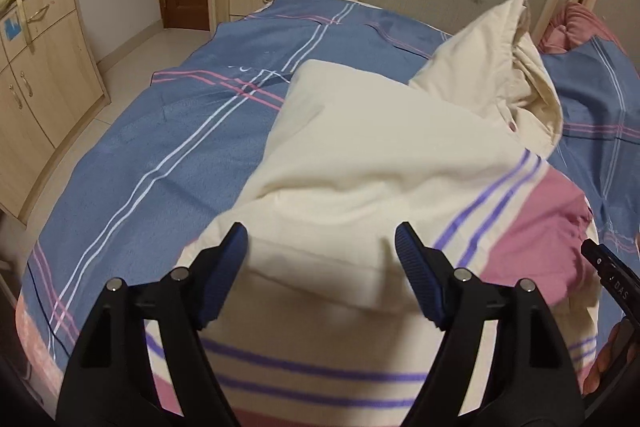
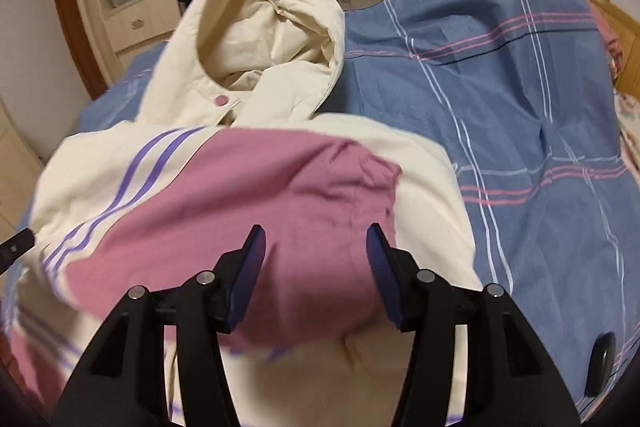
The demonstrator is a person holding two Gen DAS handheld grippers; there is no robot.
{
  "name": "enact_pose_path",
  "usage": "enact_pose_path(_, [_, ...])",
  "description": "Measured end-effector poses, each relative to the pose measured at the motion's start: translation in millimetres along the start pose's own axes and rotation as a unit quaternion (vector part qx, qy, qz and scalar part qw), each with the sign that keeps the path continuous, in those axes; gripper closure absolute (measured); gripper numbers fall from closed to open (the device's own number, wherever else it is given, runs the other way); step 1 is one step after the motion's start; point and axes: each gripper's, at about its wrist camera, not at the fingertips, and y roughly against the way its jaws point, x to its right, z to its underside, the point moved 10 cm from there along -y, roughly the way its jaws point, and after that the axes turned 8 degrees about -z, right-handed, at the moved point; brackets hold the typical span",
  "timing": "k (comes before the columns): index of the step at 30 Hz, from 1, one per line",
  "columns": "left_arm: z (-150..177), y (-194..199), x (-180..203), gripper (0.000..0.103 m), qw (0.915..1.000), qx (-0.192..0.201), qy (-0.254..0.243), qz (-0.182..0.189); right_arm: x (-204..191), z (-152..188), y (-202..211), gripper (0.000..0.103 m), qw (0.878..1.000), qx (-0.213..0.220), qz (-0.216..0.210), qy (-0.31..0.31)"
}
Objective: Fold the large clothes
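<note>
Lying across the middle of the blue plaid bedspread (image 1: pixel 132 163), the padded cream hooded jacket with pink panels and purple stripes (image 1: pixel 360 155) is filling the centre and lower right of the left wrist view, one cream sleeve already folded over its body. At the bottom centre of that view the left gripper (image 1: pixel 322 247) is standing wide apart, its blue ribbed pads (image 1: pixel 226 267) flanking a thick cream fold without visibly pressing it, so it appears to be holding nothing. In the right wrist view the right gripper (image 2: pixel 316 247) is sitting at bottom centre, about half open, with the pink panel bulging up between the pads; whether they are pinching it I cannot tell. The step in hand is probably carrying the near hem toward the hood (image 2: pixel 264 7), and doing it well likely means both grippers taking the full padded thickness at matching spots and travelling level, so the stripes are staying parallel. For room, the bedspread is lying bare at the left of the left view and the right of the right view, while the bed's edge and the tiled floor (image 1: pixel 132 47) are waiting at upper left, with the wooden cabinet (image 1: pixel 36 67) beyond.
</note>
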Motion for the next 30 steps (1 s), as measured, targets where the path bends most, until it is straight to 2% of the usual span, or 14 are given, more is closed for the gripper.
enact_pose_path(3, [9.6,-10.4,4.1,0.025,0.9993,-0.006,-0.028,-0.026,12.2,10.8,-4.5,0.048,1.0,-0.013,0.017,-0.004])
enact_pose_path(5, [17.5,-27.5,6.7,0.025,0.9982,-0.027,-0.039,-0.037,17.8,20.6,-17.4,0.04,0.999,-0.035,0.036,-0.011])
enact_pose_path(7, [26.5,-47.7,9.0,0.024,0.9965,-0.047,-0.051,-0.047,22.9,29.3,-38.1,0.028,0.997,-0.062,0.034,-0.013])
enact_pose_path(10, [32.0,-60.0,9.7,0.023,0.9961,-0.053,-0.056,-0.044,23.1,34.3,-53.6,0.02,0.997,-0.069,0.041,0.001])
enact_pose_path(12, [30.8,-56.4,6.6,0.023,0.9964,-0.058,-0.05,-0.036,21.3,31.0,-46.9,0.02,0.997,-0.064,0.039,0.004])
enact_pose_path(15, [33.9,-34.0,-3.3,0.024,0.9974,-0.062,-0.03,-0.018,17.4,30.6,-14.1,0.027,0.999,-0.041,0.018,0.004])
enact_pose_path(18, [42.6,-7.4,-13.8,0.024,0.9985,-0.039,-0.035,-0.014,12.7,45.7,21.3,0.027,1.0,-0.027,-0.012,0.006])
enact_pose_path(20, [53.1,-7.5,-16.4,0.024,0.9976,-0.046,-0.047,-0.024,17.2,59.9,22.1,0.027,0.999,-0.045,0.001,0.003])
enact_pose_path(23, [77.2,-32.8,-16.6,0.023,0.9933,-0.101,-0.052,-0.019,26.8,91.0,-11.5,0.027,0.993,-0.114,0.013,0.002])
enact_pose_path(25, [79.2,-17.7,-20.9,0.024,0.9946,-0.093,-0.044,-0.016,26.2,95.9,1.2,0.027,0.995,-0.099,0.009,0.002])
enact_pose_path(28, [81.6,18.9,-21.7,0.023,0.9967,-0.064,-0.047,0.015,15.3,104.2,44.3,0.027,0.997,-0.071,-0.013,0.026])
enact_pose_path(30, [99.0,28.7,-28.0,0.021,0.9954,-0.064,-0.071,-0.004,19.9,131.4,59.9,0.027,0.994,-0.093,0.017,0.05])
